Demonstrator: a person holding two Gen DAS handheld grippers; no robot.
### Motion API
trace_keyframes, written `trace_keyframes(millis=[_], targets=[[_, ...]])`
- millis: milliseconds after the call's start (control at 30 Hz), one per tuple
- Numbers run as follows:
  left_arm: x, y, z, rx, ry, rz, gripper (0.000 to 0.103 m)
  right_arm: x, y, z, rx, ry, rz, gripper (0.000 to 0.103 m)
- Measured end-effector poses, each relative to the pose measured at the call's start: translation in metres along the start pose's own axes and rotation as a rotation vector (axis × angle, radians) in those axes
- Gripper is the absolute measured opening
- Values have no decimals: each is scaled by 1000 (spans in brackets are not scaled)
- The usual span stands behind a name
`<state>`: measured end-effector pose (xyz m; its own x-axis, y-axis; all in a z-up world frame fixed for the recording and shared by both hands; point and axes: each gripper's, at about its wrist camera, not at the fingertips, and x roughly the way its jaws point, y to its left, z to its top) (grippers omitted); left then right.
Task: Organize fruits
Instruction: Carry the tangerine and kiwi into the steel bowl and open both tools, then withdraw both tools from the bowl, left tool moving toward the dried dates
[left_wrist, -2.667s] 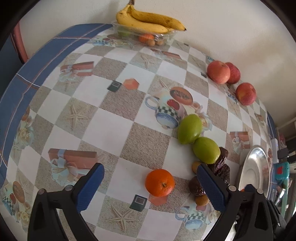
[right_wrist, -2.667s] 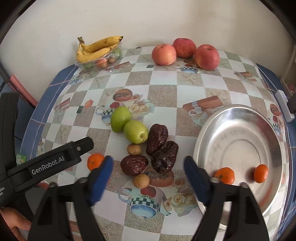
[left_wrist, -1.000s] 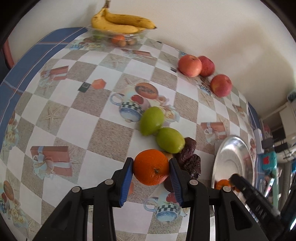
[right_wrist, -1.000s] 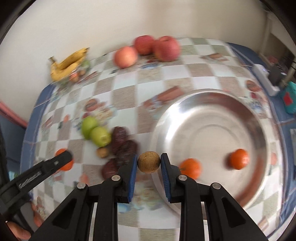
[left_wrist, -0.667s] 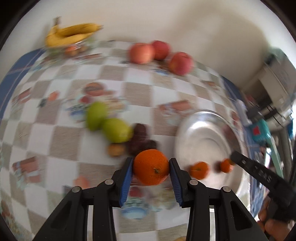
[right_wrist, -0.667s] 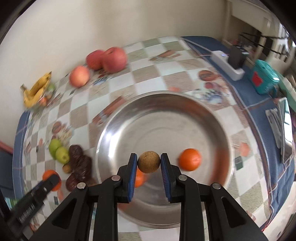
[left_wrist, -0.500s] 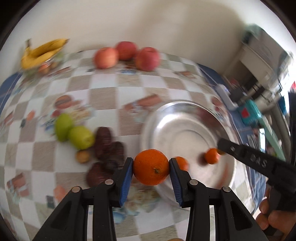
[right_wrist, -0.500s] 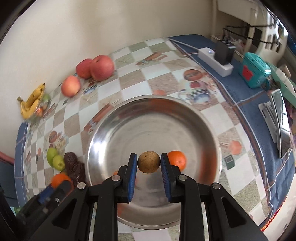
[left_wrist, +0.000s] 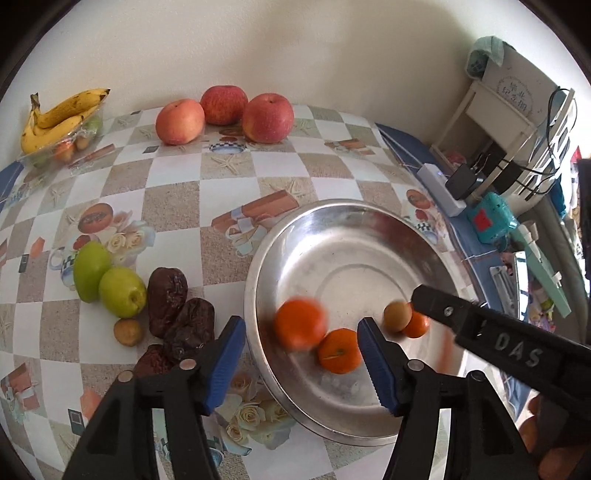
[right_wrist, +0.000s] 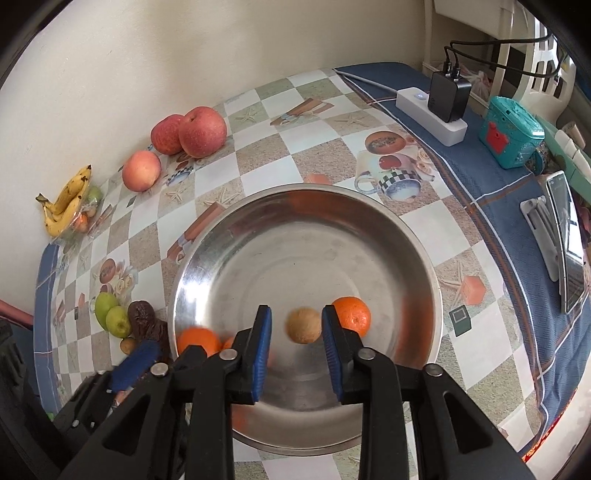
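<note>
On the checkered-cloth table (left_wrist: 177, 199), the round steel bowl (left_wrist: 291, 236) holds three oranges (left_wrist: 339, 350) and a small brown fruit (left_wrist: 397, 315), with green fruits (left_wrist: 120, 287) and wrinkled dates (left_wrist: 167, 295) to its left and apples (left_wrist: 267, 117) behind.

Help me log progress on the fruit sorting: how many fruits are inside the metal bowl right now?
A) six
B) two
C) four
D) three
C: the metal bowl holds three oranges and one small brown fruit.
</note>
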<state>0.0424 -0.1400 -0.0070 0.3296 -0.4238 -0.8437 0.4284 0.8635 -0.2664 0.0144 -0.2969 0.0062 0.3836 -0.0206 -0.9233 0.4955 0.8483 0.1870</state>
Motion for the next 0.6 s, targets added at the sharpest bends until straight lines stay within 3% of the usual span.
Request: trace_keyframes(millis=[333, 600], targets=[[2, 11, 0, -26, 32, 47, 69, 5, 0, -2, -1, 24, -9, 37], [-4, 45, 1, -145, 70, 102, 73, 10, 16, -9, -62, 50, -33, 39]])
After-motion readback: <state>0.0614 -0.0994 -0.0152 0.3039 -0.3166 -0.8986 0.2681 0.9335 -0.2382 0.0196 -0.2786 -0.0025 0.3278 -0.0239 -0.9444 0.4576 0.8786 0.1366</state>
